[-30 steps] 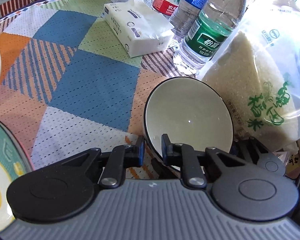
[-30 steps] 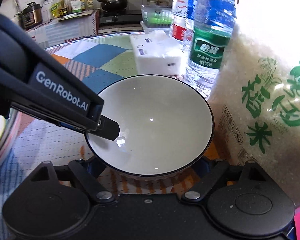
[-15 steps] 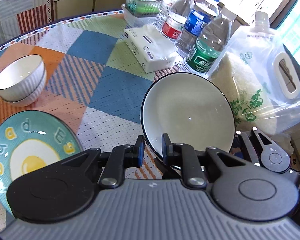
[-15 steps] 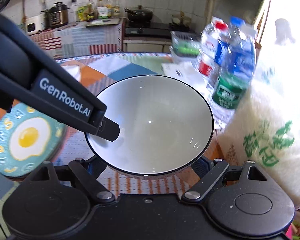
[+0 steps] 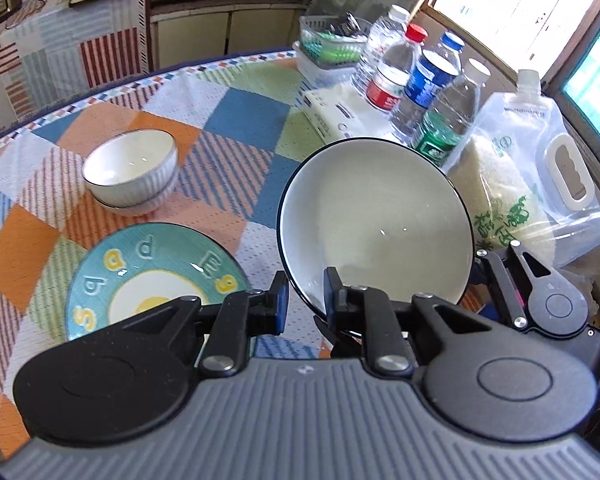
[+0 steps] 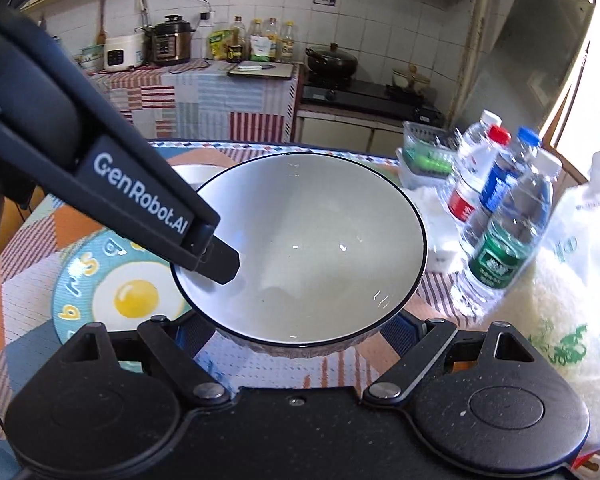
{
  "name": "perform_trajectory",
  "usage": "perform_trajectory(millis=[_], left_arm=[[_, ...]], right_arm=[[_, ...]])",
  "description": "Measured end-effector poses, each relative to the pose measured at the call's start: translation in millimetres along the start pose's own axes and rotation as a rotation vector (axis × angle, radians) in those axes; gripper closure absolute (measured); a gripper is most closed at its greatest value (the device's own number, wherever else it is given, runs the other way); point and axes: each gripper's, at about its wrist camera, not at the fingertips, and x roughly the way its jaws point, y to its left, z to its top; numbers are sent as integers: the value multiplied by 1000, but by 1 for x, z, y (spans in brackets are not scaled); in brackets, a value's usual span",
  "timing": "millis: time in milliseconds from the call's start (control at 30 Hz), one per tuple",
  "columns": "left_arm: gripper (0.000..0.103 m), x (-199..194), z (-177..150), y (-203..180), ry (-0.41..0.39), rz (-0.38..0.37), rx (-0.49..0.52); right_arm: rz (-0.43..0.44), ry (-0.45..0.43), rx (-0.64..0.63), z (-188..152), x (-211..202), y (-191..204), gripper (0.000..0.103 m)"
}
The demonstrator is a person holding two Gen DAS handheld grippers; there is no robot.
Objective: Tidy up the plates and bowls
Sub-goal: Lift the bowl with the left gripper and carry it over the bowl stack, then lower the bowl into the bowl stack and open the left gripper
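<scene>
Both of your hands carried the big bowl [image 5: 376,232] up off the bench [image 5: 228,120] since a second earlier; back then the rice bag and bottles filled the left wrist view, and by this moment the whole spread of the bench showed beneath it. Your left gripper [image 5: 305,295] had its jaws nearly together, clamped on the bowl's near rim, one pad inside and one outside. Your right gripper [image 6: 300,334] had its jaws set wide around the bowl's lower body; whether the pads pressed the wall you could not tell from either view, since the bowl hid them.

The risk, as I judged it, lay in that thin rim pinch: a glossy bowl could pivot or slip out if the right jaws were only cradling it. Close on the right stood the water bottles [image 5: 440,120] and the rice bag [image 5: 512,200], easy to knock during a swing. Below waited the egg plate [image 5: 152,276], and beyond it the stacked small bowls [image 5: 130,172].
</scene>
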Motion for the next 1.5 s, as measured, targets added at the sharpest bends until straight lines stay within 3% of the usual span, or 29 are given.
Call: perform_trajectory(millis=[167,467,667,1067,1233,1500], left_arm=[[86,-22,14,23,-50,53,-23],[86,-27,56,84,-102,165,-108],[85,-7,69,115,-60,195,-128],[85,56,97,181,67,197,-219],[84,90,104,196,134,179,-269],[83,112,104,194,168,205,-277]], right_arm=[[40,-27,-52,31,3,16,13],[172,-61,-176,103,53,43,13],[221,-47,-310,126,84,61,13],[387,79,-325,151,160,69,13],[385,184,-289,156,189,72,13],[367,253,-269,149,204,71,13]])
